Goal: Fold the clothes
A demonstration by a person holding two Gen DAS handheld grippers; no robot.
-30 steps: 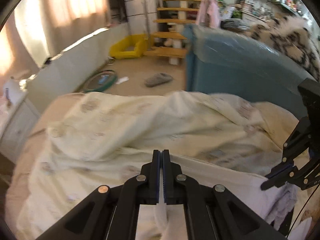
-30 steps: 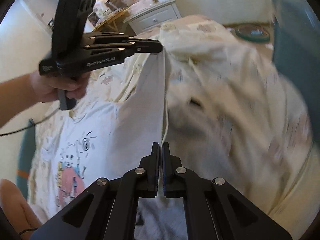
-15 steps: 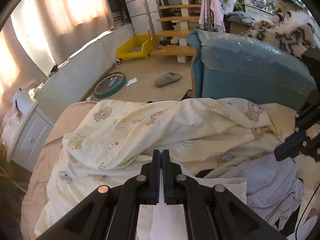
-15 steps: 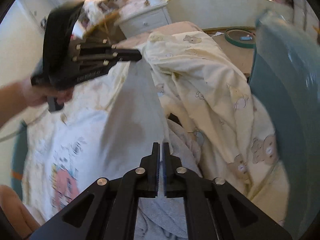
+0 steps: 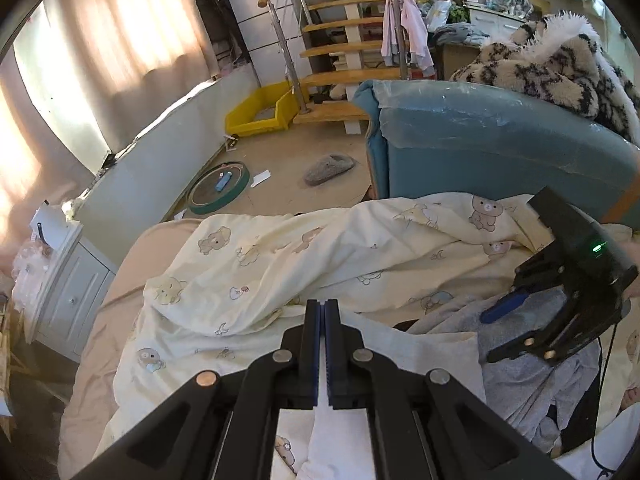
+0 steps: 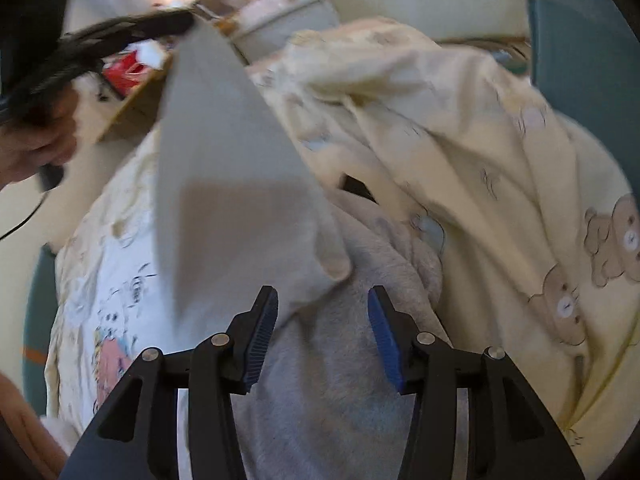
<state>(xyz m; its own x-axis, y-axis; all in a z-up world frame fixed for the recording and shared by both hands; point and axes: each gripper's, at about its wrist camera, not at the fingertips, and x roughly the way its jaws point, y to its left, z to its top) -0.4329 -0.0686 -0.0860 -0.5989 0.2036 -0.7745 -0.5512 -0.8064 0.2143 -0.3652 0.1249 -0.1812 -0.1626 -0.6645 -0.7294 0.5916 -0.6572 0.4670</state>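
Observation:
A white T-shirt with a pink cartoon print [image 6: 116, 316] lies on the bed. My left gripper [image 5: 322, 312] is shut on its white edge [image 5: 332, 440] and holds that edge up; the lifted cloth [image 6: 224, 184] hangs slack in the right wrist view. My right gripper [image 6: 322, 304] is open and empty, just above a grey fleecy garment [image 6: 340, 360]. It also shows in the left wrist view [image 5: 516, 328] over the same grey garment [image 5: 532, 380].
A cream bear-print duvet [image 5: 320, 256] lies bunched across the bed. A blue sofa [image 5: 500, 148] stands beyond it, with a spotted fleece blanket [image 5: 552, 68] on top. A white bedside cabinet [image 5: 64, 280] stands at the left. A slipper [image 5: 330, 168] lies on the floor.
My right gripper has opened and let go of the white shirt edge, which now sags. It has dropped lower over the grey garment. My left gripper stays shut on the shirt.

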